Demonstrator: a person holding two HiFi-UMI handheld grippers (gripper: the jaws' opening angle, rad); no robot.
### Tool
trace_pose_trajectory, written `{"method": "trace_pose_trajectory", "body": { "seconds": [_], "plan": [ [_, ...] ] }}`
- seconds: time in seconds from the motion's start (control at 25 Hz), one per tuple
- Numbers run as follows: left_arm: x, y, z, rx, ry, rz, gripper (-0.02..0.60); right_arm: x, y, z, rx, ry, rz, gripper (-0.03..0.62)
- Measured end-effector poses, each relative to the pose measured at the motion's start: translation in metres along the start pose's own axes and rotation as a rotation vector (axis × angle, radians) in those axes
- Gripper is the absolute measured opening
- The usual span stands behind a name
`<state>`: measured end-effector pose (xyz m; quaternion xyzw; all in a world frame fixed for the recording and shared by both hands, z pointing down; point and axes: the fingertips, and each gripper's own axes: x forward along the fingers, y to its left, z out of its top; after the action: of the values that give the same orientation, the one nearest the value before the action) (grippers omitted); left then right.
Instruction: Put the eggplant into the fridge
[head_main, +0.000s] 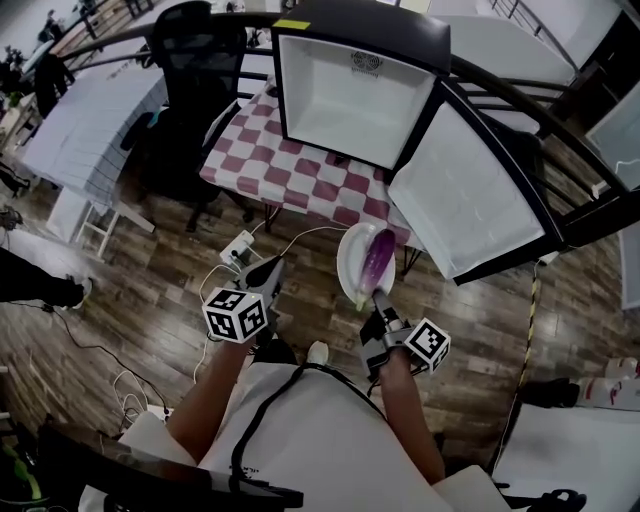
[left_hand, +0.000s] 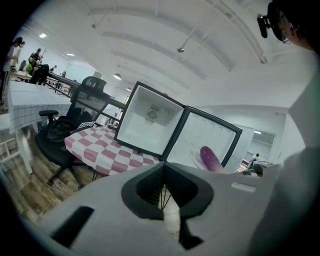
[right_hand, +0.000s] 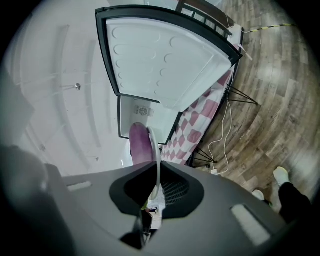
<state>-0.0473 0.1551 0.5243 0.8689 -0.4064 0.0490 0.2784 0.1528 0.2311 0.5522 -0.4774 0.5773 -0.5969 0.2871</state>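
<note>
A purple eggplant (head_main: 378, 258) lies on a white plate (head_main: 350, 265), and my right gripper (head_main: 381, 299) is shut on the plate's near rim. In the right gripper view the plate's edge (right_hand: 157, 150) runs up from between the jaws with the eggplant (right_hand: 140, 144) beside it. The small black fridge (head_main: 350, 100) lies on a checkered table (head_main: 300, 180) ahead, its white inside bare and its door (head_main: 480, 190) swung wide to the right. My left gripper (head_main: 265, 274) hovers left of the plate, jaws together, holding nothing. The left gripper view also catches the eggplant (left_hand: 211, 158) in front of the door.
A black office chair (head_main: 190, 60) stands left of the table. A white power strip (head_main: 240, 250) and cables lie on the wooden floor below the table's near edge. Black railings cross behind the fridge and to the right.
</note>
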Motion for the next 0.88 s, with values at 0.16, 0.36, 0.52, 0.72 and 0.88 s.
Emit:
{"method": "trace_pose_trajectory", "body": {
  "seconds": [0.16, 0.36, 0.52, 0.72, 0.88],
  "plan": [
    [-0.006, 0.001, -0.005, -0.003, -0.011, 0.029, 0.000, -0.005, -0.003, 0.007, -0.009, 0.020, 0.007, 0.028],
    [-0.010, 0.003, -0.005, -0.016, -0.021, 0.063, 0.000, -0.005, -0.002, 0.014, 0.001, 0.028, 0.014, 0.029],
    [-0.007, -0.002, -0.004, -0.019, -0.022, 0.064, 0.000, -0.003, 0.003, 0.016, -0.003, 0.037, 0.018, 0.028],
    [0.001, -0.003, -0.002, -0.019, -0.026, 0.053, 0.000, 0.003, -0.003, 0.015, -0.001, 0.046, 0.012, 0.029],
    [0.013, 0.003, 0.001, -0.022, -0.024, 0.047, 0.000, 0.012, -0.006, 0.019, -0.002, 0.041, 0.002, 0.028]
  ]
}}
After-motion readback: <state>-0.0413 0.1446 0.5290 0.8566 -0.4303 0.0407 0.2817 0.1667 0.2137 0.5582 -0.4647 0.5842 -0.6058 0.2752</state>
